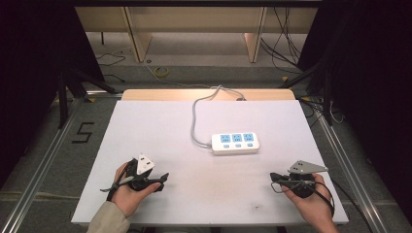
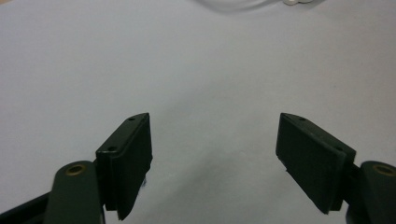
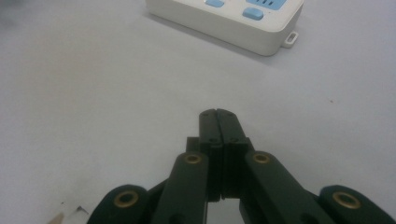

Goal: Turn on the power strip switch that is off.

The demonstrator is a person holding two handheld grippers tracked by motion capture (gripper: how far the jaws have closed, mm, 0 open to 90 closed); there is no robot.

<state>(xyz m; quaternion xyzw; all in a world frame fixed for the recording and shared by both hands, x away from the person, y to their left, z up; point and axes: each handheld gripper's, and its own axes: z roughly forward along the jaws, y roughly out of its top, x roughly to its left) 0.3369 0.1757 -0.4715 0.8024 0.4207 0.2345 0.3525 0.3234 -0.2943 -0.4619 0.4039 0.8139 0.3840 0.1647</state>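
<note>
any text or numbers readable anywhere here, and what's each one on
"5": a dark mark on the grey floor left of the table.
Power strip: its blue sockets and buttons carry no marking that can be read; any print is too small to tell.
Left gripper and right gripper: no lettering on the black jaws.

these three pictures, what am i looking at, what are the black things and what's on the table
A person sits at a white table holding a hand-operated gripper in each hand. The high view looks down from above: the left gripper is at the left, the right gripper at the right. The other two pictures come from cameras riding on the grippers, looking along their black jaws. The left gripper stands open over bare table. The right gripper is shut on nothing. On the table lies a white power strip with blue sockets and a grey cable. Nothing is held.
</note>
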